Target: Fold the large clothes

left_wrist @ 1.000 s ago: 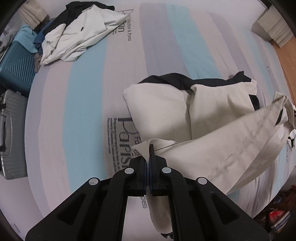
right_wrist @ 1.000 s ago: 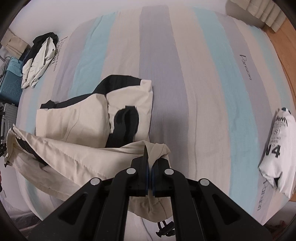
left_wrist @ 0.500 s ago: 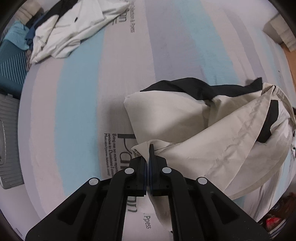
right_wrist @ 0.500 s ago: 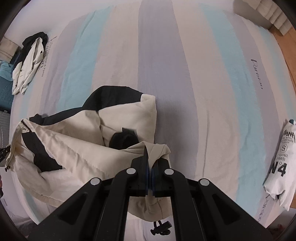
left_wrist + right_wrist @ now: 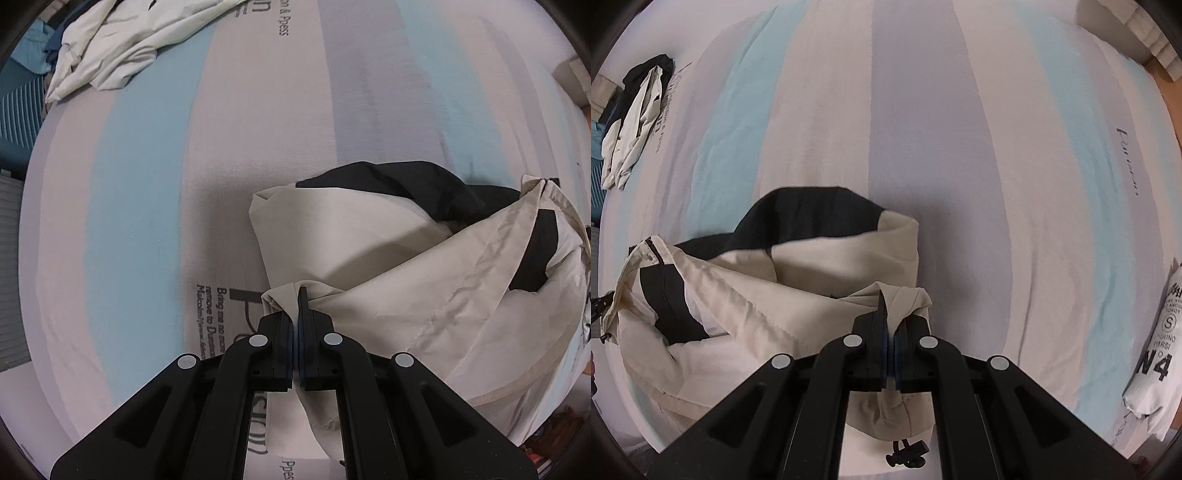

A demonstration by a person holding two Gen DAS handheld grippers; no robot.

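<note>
A cream jacket with black panels [image 5: 424,288] lies bunched on the striped bed sheet [image 5: 147,184]. My left gripper [image 5: 297,306] points down and is shut on a pinched corner of its cream cloth at the garment's left edge. In the right wrist view the same jacket [image 5: 757,295] spreads to the left, and my right gripper [image 5: 890,314] is shut on a cream fold at its right edge. The held edge hangs over the folded body below. A black cord toggle [image 5: 908,452] dangles beneath the right gripper.
A heap of white and dark clothes [image 5: 122,48] lies at the bed's far left corner, also small in the right view [image 5: 635,122]. A rolled white printed garment [image 5: 1160,362] rests at the right edge. Suitcases [image 5: 11,122] stand left of the bed.
Both grippers have come down toward the bed and moved forward over it, carrying the jacket's edge over its body. The jacket looks more folded on itself. Both stay shut.
</note>
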